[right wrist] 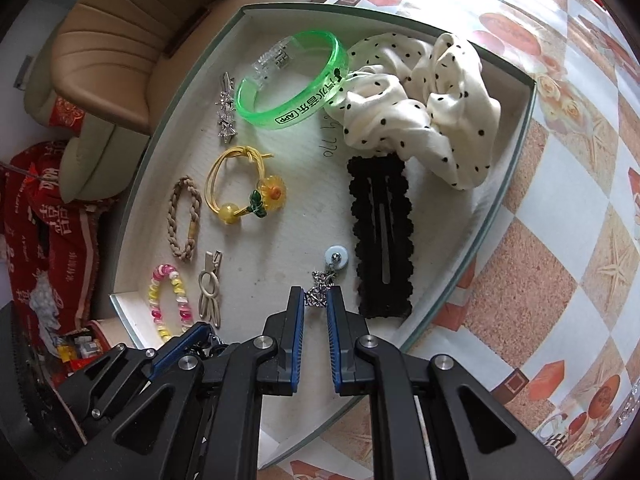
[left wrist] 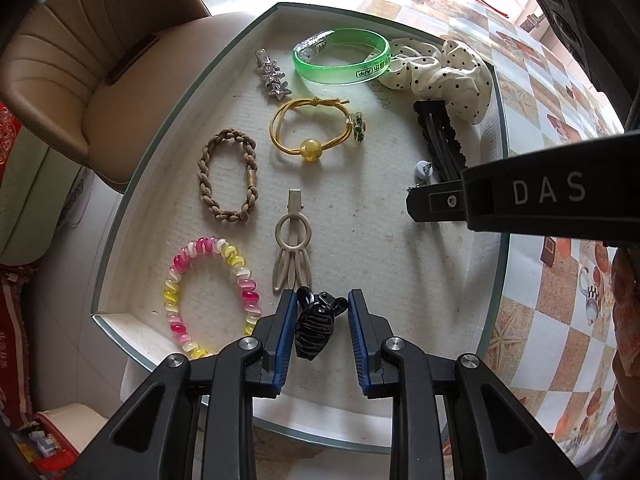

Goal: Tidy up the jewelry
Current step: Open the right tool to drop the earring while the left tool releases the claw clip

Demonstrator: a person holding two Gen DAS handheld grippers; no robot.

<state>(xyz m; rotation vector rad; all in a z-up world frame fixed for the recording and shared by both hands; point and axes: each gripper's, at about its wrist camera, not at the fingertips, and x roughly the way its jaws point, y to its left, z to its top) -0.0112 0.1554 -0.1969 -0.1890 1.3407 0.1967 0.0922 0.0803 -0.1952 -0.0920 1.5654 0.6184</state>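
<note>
A shallow white-lined tray (left wrist: 176,184) (right wrist: 516,168) holds hair accessories and jewelry. My left gripper (left wrist: 322,300) is open, its fingers on either side of a black claw clip (left wrist: 316,326) lying on the tray's near part. My right gripper (right wrist: 317,296) is closed on a silver chain earring (right wrist: 320,294) with a round white stud (right wrist: 336,258); it also shows in the left wrist view (left wrist: 436,200). A black scalloped snap clip (right wrist: 380,236) lies just right of it.
The tray also holds a green bangle (left wrist: 340,62), polka-dot scrunchie (right wrist: 420,108), yellow hair tie (left wrist: 308,130), braided brown tie (left wrist: 228,176), beige clip (left wrist: 294,240), pink-yellow spiral tie (left wrist: 208,296) and a rhinestone clip (left wrist: 272,76). A tan chair (left wrist: 80,80) stands left of the checked tablecloth (right wrist: 580,240).
</note>
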